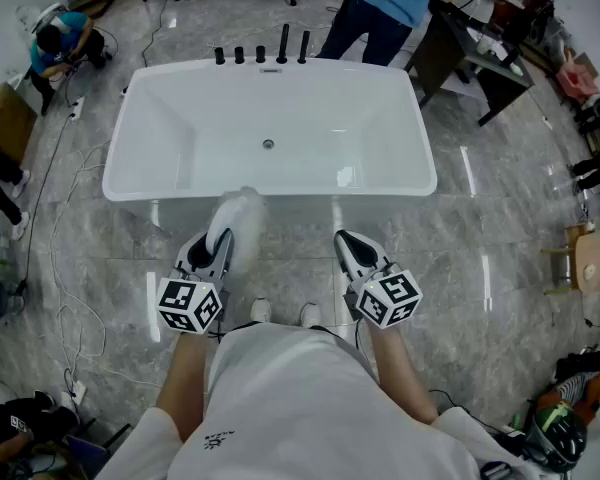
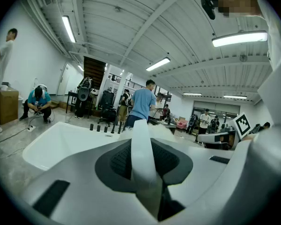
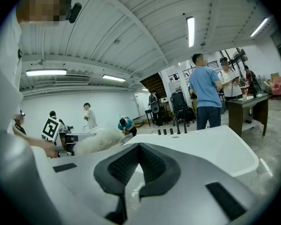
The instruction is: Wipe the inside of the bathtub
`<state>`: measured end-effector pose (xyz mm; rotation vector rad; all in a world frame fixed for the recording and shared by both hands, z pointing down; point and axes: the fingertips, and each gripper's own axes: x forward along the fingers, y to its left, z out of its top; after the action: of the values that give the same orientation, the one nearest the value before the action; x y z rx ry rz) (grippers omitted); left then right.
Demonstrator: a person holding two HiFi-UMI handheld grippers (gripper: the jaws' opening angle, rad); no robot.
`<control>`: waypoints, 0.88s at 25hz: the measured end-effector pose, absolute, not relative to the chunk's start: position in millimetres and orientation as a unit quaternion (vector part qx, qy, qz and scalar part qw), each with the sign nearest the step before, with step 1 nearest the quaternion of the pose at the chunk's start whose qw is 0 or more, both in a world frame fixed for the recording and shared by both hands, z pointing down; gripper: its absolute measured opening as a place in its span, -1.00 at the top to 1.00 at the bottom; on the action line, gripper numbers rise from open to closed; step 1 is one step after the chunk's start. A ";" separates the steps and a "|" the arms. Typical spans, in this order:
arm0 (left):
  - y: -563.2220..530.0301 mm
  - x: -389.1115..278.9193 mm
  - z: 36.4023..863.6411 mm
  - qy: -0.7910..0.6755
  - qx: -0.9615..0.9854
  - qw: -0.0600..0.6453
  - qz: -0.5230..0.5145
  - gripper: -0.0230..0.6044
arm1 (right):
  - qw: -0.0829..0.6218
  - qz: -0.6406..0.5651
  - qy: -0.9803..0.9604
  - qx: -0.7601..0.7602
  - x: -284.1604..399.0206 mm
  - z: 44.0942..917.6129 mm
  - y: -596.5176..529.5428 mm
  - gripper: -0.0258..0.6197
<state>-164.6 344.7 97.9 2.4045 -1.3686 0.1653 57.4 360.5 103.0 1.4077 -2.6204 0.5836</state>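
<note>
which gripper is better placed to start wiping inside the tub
Left. The left gripper has its fingers shut on the handle of the fluffy white duster, whose head sits at the near rim of the bathtub. The right gripper is shut on nothing, over the floor.

The grey marbled floor [image 1: 500, 268] carried the white bathtub [image 1: 380, 185] at its middle, loose cables [image 1: 55, 198] trailing along the left, a cardboard box [image 1: 5, 118] at the far left, a dark desk [image 1: 480, 63] at the upper right, a wooden stool [image 1: 583, 258] at the right, and the person's white shoes [image 1: 261, 311] near the tub.
</note>
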 end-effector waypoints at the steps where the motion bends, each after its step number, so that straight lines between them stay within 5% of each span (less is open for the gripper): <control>1: 339.8 -161.6 96.7 -0.484 0.854 0.180 0.056 0.62 | 0.056 0.189 -0.863 0.465 57.1 102.6 355.7 0.86; 22: 319.5 -220.3 99.8 -0.496 0.850 0.174 0.027 0.62 | 0.045 0.194 -0.878 0.435 -20.6 97.3 330.9 0.86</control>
<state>-220.3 319.5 99.8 2.4100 -1.4072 0.0755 -20.6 330.9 97.3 1.3287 -2.6817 0.5930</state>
